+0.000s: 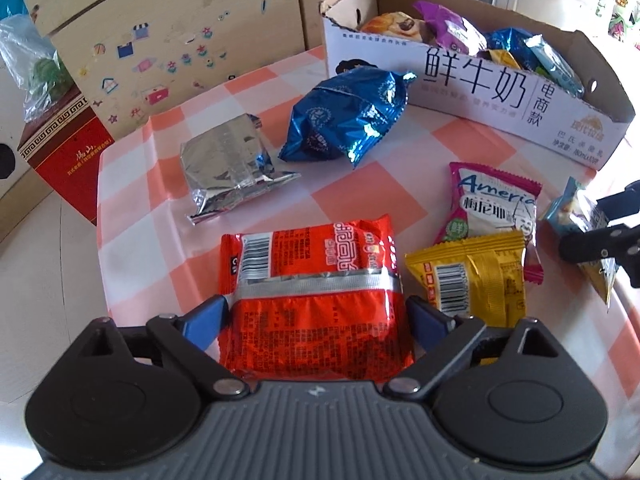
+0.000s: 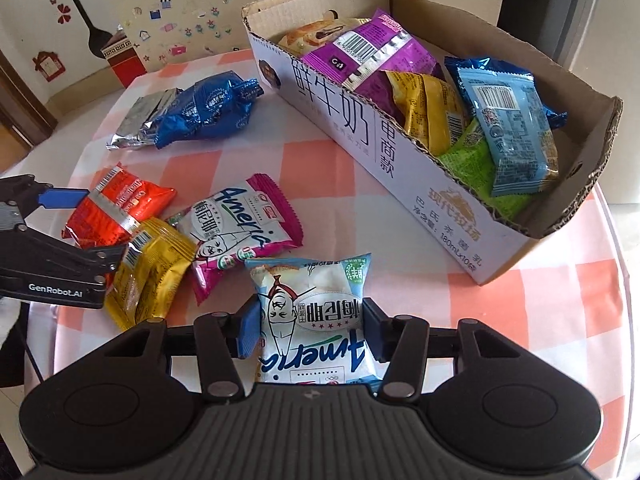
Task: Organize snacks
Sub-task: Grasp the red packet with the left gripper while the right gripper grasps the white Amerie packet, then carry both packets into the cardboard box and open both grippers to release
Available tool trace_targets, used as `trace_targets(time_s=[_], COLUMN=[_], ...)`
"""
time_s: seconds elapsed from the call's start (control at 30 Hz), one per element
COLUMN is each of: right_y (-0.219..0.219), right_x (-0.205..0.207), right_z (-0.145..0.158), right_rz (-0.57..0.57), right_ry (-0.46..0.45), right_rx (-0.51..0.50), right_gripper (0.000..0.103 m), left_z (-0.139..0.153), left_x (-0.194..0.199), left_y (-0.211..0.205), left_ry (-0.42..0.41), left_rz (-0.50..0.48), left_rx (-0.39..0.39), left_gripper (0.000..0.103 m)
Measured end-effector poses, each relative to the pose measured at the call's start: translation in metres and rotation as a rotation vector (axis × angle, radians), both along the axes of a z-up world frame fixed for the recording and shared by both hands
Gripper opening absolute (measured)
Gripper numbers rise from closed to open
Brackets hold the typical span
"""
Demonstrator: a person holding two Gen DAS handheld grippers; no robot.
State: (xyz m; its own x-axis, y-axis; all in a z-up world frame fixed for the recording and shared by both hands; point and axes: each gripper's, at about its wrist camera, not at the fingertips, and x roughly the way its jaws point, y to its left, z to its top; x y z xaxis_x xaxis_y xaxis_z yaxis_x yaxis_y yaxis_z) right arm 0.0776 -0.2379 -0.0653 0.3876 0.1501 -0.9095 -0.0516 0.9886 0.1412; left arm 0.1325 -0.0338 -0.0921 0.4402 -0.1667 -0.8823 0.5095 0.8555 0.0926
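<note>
Light-blue snack packet (image 2: 316,320) between right gripper (image 2: 310,330) jaws, above checked tablecloth (image 2: 328,160).

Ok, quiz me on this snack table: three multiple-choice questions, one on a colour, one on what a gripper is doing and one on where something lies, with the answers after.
1. The packet between the left gripper's fingers is:
A purple
B green
C red

2. The right gripper is:
A shut on the light blue packet
B open with nothing between its fingers
C shut with nothing in it

3. The silver packet lies:
A in the left gripper
B on the checked tablecloth beside the dark blue packet
C on top of the light blue packet

Answers:
1 C: the red packet sits between its two blue pads.
2 A: its pads press both sides of the light blue packet.
3 B: it rests on the cloth next to the dark blue one, away from both grippers.
</note>
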Motion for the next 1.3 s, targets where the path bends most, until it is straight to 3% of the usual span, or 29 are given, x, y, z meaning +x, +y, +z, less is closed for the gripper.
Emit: trace_targets(time_s=[0.17,0.23,0.3,0.63,1.3], right_y=[0.004,0.005,0.006,0.005,0.003], right_x=[0.002,0.002,0.002,0.007,0.006], right_z=[-0.001,0.000,0.000,0.007,0.027], right_rz=[0.011,0.011,0.011,-0.001,-0.003], right_ry=[-0.003,-0.006,-0.009,-0.044,-0.125], right_rx=[0.007,0.011,0.013,0.045,0.049], right_gripper=[0.058,0.058,0.058,0.058,0.058], left_z=[0.000,0.002,0.004,0.009,0.041], left_x=[0.000,0.000,-0.001,-0.005,-0.005], left_y=[0.001,0.001,0.001,0.014,0.010], left_ry=[0.001,0.001,-0.001,-0.020,-0.141], left_rz=[-0.001,-0.005,-0.007,0.042,0.090], left_rx=[-0.024,-0.038,-0.044,-0.057,-0.106], left_gripper=[0.087,0.075,0.072,0.071,0.071])
